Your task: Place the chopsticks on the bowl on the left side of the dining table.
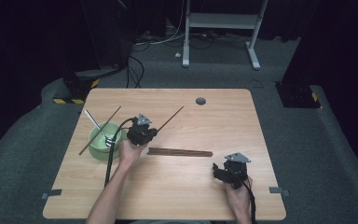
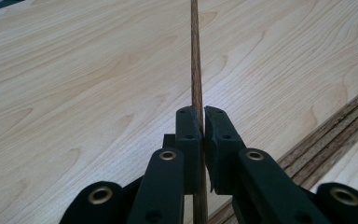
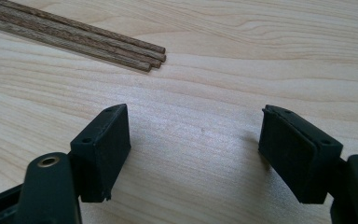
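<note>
My left gripper (image 1: 144,132) is shut on a brown chopstick (image 1: 170,118) that slants up and away to the right over the table; in the left gripper view the stick (image 2: 196,60) runs straight out between the closed jaws (image 2: 203,122). A bundle of three chopsticks (image 1: 180,152) lies flat in the middle of the table, its ends (image 3: 154,56) in front of my right gripper (image 3: 193,135). That right gripper (image 1: 227,170) rests low near the front right, open, with nothing between its fingers.
A green bowl (image 1: 94,144) stands at the left with a metal whisk (image 1: 98,128) in it and another chopstick (image 1: 99,130) leaning across its rim. A dark round grommet (image 1: 200,101) sits near the table's far edge. Cables and a white stand's legs (image 1: 219,39) lie on the floor beyond.
</note>
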The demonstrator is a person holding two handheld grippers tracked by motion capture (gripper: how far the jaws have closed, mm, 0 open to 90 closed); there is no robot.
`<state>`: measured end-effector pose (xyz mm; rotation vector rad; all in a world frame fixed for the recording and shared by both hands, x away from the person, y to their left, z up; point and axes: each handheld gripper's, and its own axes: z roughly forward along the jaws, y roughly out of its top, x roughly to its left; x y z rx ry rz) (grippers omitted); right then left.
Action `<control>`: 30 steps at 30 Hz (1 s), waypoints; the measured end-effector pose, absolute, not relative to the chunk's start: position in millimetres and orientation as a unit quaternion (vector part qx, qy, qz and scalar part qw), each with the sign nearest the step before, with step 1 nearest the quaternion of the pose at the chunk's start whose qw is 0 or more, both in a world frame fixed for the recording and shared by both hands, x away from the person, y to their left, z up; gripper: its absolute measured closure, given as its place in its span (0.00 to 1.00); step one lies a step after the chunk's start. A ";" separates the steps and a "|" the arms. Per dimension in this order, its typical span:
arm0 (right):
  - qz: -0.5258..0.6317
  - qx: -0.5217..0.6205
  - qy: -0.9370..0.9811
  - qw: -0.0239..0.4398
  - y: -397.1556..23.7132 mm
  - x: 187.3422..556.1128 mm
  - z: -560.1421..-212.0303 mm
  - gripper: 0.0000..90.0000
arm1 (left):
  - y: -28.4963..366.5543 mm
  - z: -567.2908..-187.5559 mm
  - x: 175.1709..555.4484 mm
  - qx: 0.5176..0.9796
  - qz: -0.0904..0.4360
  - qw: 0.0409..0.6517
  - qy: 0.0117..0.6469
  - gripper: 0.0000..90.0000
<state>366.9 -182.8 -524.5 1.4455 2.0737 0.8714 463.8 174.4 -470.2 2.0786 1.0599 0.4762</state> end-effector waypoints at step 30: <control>0.317 0.526 0.755 0.232 -182.8 366.9 -524.4 0.27 | 216.0 -439.6 429.6 0.802 0.212 0.388 0.402 0.93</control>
